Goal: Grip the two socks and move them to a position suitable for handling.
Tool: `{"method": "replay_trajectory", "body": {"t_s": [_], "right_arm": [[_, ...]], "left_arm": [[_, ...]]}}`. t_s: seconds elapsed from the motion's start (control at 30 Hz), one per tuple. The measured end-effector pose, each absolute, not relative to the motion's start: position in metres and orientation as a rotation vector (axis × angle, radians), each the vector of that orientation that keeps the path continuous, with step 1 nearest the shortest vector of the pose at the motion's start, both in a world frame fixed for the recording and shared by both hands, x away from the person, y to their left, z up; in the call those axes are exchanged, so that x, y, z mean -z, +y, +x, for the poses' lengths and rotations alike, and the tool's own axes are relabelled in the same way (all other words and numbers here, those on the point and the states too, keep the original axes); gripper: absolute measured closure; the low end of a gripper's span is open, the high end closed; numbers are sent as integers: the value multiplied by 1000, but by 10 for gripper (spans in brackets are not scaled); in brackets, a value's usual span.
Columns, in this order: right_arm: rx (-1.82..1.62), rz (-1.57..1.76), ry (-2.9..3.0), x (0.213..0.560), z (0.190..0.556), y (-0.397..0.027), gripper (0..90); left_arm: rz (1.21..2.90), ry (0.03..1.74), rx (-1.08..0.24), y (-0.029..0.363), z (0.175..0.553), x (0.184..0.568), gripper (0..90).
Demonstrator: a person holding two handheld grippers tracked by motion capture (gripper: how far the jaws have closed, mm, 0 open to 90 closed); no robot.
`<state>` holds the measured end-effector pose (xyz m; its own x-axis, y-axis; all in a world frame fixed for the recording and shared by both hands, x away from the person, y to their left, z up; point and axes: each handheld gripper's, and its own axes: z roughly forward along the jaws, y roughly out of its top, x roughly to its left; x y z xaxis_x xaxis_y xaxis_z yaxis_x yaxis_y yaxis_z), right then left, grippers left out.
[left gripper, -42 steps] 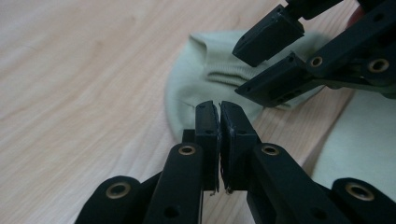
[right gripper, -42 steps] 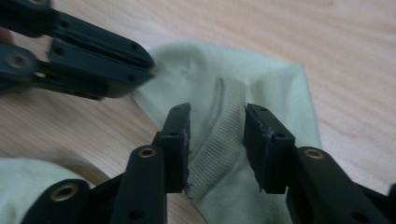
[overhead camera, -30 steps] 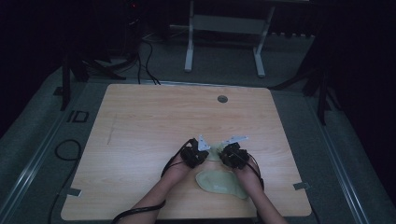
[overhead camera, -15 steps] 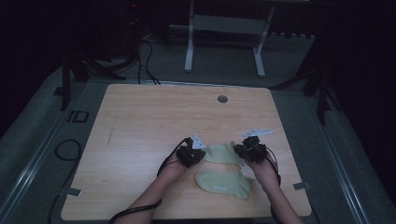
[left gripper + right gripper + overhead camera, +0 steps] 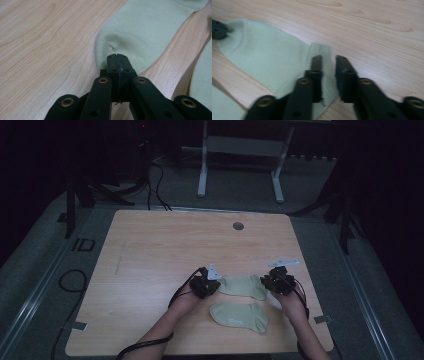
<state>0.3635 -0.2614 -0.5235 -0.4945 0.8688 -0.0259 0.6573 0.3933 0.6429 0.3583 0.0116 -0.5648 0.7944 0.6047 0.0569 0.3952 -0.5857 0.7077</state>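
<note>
Pinching one end of a pale green sock [image 5: 243,285], the left gripper [image 5: 206,285] has its jaws pressed fully together on the fabric.

At the sock's other end the right gripper [image 5: 278,283] has its jaws parted by a narrow gap, one jaw lying over the cloth edge, with nothing clamped between them. Two pale green socks lie on the table: the stretched one between the two grippers and a second sock [image 5: 239,316] just in front, nearer the person. Both rest on a light wooden table [image 5: 165,245] in a dark room, with grey flooring [image 5: 35,270] and a white metal stand [image 5: 240,165] behind.
</note>
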Motion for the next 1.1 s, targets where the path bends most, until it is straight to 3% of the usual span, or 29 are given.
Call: {"method": "replay_trajectory", "body": {"t_s": [0.1,0.3,0.73,0.77,0.87,1.0,1.07,1.1], "right_arm": [[-829,1310,2323,530,364,-258,866],[-779,1336,2349,548,371,-253,888],[-761,1346,2316,549,372,-257,857],[-758,1340,2317,549,372,-257,846],[-776,1298,2340,545,368,-256,779],[-809,1256,2394,538,360,-259,612],[-812,1238,2388,533,354,-262,539],[-818,1234,2399,531,350,-264,544]], "left_arm": [[2269,735,-382,11,358,565,891],[2281,734,-367,11,361,564,890],[2268,740,-361,9,365,564,887],[2265,741,-359,9,365,564,872],[2224,733,-320,11,363,557,712],[2203,732,-268,19,353,540,510],[2203,745,-275,24,344,534,444],[2205,749,-255,27,340,532,440]]}}
